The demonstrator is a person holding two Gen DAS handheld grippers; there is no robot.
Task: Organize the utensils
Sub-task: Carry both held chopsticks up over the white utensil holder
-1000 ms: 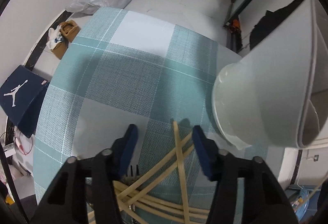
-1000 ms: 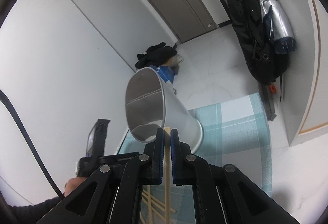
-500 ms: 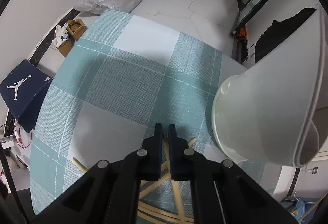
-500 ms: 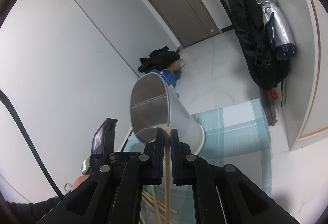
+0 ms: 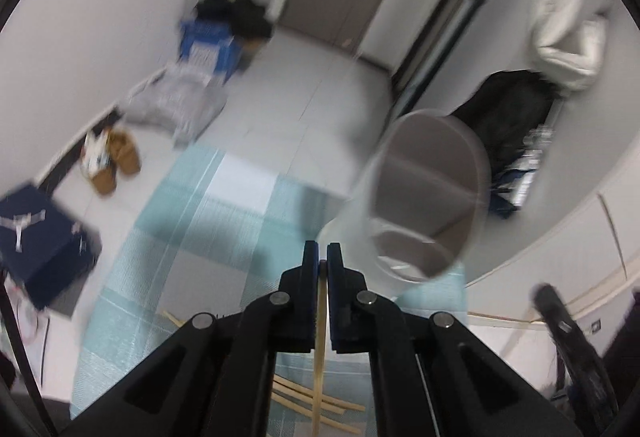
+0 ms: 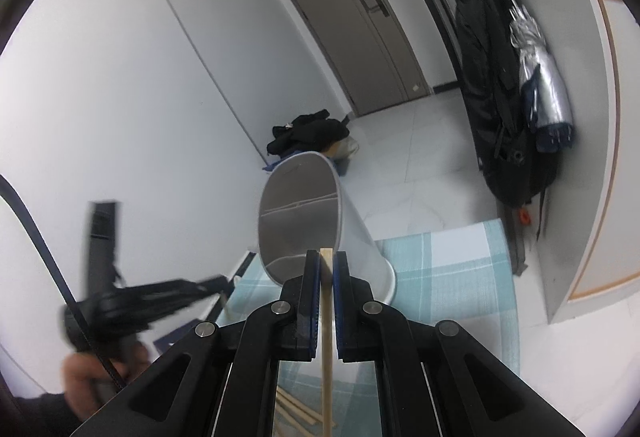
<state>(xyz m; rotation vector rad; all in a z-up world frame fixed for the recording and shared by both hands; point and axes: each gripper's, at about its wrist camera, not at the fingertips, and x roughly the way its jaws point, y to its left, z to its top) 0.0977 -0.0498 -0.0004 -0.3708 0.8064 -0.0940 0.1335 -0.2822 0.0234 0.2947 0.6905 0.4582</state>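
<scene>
both grippers carry a stick. the left gripper (image 5: 323, 257) has its jaws clamped on one pale wooden chopstick (image 5: 319, 357), pinched near its top end so the rest hangs down towards 6 o'clock, clear of the pile; i read that as a grip chosen so the long end can drop into the holder first. the right gripper (image 6: 327, 265) likewise has its jaws closed on a second chopstick (image 6: 327, 341), whose squared tip pokes just past the pads at 12 o'clock. the white utensil holder (image 6: 308, 221) lies tilted on the worktop (image 6: 448, 277), its mouth turned back towards both cameras; in the right wrist view it sits dead ahead at 12 o'clock, just past the jaws, and in the left wrist view the utensil holder (image 5: 424, 205) is off at 1 o'clock, close by. an inner divider shows inside the mouth, so there are separate compartments; i cannot tell which one is meant for chopsticks. the tilt looks deliberate: an open mouth facing the jaws takes a stick slid in lengthwise. loose chopsticks (image 5: 308, 395) lie crossed on the checked teal cloth at 6 o'clock, so most of the sorting is undone. the left view is blurred. from the right wrist the left gripper (image 6: 216, 283) shows at 9 o'clock, a hand (image 6: 92, 377) behind it.
</scene>
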